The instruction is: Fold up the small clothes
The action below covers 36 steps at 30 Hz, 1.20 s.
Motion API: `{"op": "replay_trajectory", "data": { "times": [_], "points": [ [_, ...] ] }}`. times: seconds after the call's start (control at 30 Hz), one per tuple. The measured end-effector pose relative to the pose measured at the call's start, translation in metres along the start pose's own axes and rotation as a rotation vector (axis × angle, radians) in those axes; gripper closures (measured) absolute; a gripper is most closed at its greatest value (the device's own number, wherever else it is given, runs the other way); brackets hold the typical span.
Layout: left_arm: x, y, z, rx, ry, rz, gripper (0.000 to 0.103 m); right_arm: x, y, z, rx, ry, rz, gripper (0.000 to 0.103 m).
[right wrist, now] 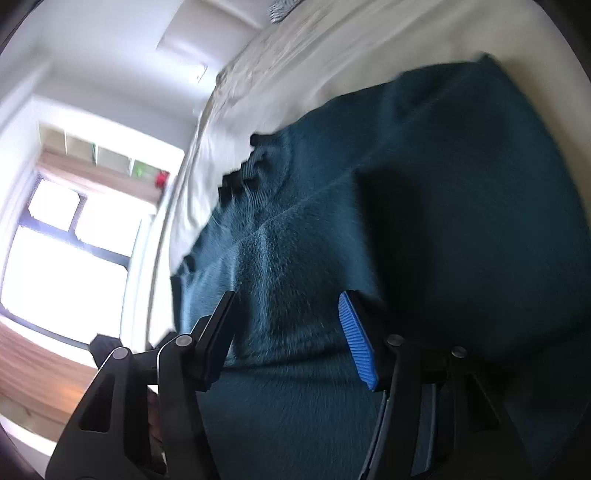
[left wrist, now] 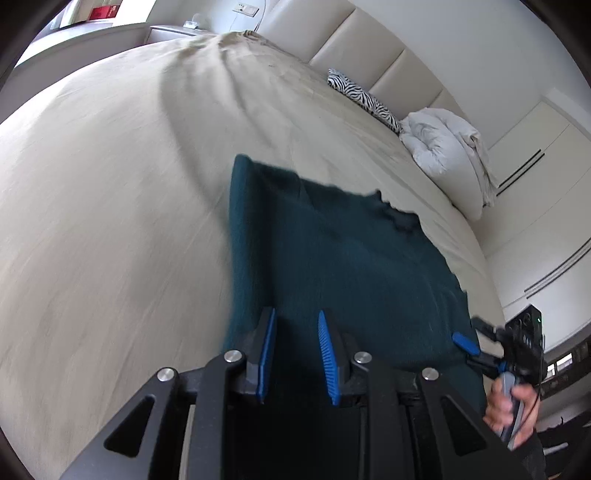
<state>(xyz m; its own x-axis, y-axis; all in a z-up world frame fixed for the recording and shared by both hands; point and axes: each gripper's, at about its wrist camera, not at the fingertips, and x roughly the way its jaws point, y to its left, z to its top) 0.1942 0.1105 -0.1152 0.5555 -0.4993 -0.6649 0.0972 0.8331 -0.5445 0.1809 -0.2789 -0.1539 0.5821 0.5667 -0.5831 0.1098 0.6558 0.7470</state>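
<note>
A dark teal knitted garment (left wrist: 332, 251) lies spread on the beige bed sheet (left wrist: 110, 184). Its far edge is ragged and its near part runs under both grippers. My left gripper (left wrist: 295, 314) hovers over the near left part of the cloth, its blue pads (left wrist: 267, 343) apart with nothing pinched between them. In the right wrist view the same garment (right wrist: 443, 166) fills most of the picture. My right gripper (right wrist: 288, 295) stands wide open over it, and the cloth lies beneath the fingers, not clamped. From the left wrist view the right gripper (left wrist: 467, 350) and the hand (left wrist: 509, 402) holding it sit at the garment's near right corner.
A zebra-striped pillow (left wrist: 364, 98) and a bundled white duvet (left wrist: 443, 147) lie along the padded headboard (left wrist: 369, 48). White wardrobe doors (left wrist: 535, 155) stand to the right and a bedside table (left wrist: 170, 33) at the far end. A bright window (right wrist: 62, 251) is beyond the bed's edge.
</note>
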Motion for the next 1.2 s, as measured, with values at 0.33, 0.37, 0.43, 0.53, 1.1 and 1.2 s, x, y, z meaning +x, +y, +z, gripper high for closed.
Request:
{"op": "replay_trajectory", "data": {
  "times": [0.33,0.37,0.43,0.53,1.1,1.2],
  "points": [
    [-0.122,0.012,-0.116,-0.042,-0.015,-0.007,0.039,-0.111,-0.015,-0.076,-0.017,-0.089,-0.059,0.046],
    [-0.129,0.014,-0.132,-0.054,0.011,-0.009,0.039,-0.122,-0.014,-0.090,-0.032,-0.086,-0.081,0.046],
    [-0.137,0.017,-0.154,-0.054,0.049,0.000,0.039,-0.136,-0.011,-0.115,-0.062,-0.081,-0.117,0.046],
    [-0.141,0.021,-0.182,-0.072,0.097,0.021,0.039,-0.159,-0.012,-0.146,-0.086,-0.076,-0.163,0.046],
    [-0.145,0.009,-0.227,-0.019,0.230,-0.018,0.044,-0.253,-0.102,-0.235,0.084,-0.080,-0.271,0.046],
    [-0.144,0.007,-0.231,-0.021,0.238,-0.010,0.044,-0.252,-0.105,-0.242,0.084,-0.055,-0.248,0.048]
  ]
}}
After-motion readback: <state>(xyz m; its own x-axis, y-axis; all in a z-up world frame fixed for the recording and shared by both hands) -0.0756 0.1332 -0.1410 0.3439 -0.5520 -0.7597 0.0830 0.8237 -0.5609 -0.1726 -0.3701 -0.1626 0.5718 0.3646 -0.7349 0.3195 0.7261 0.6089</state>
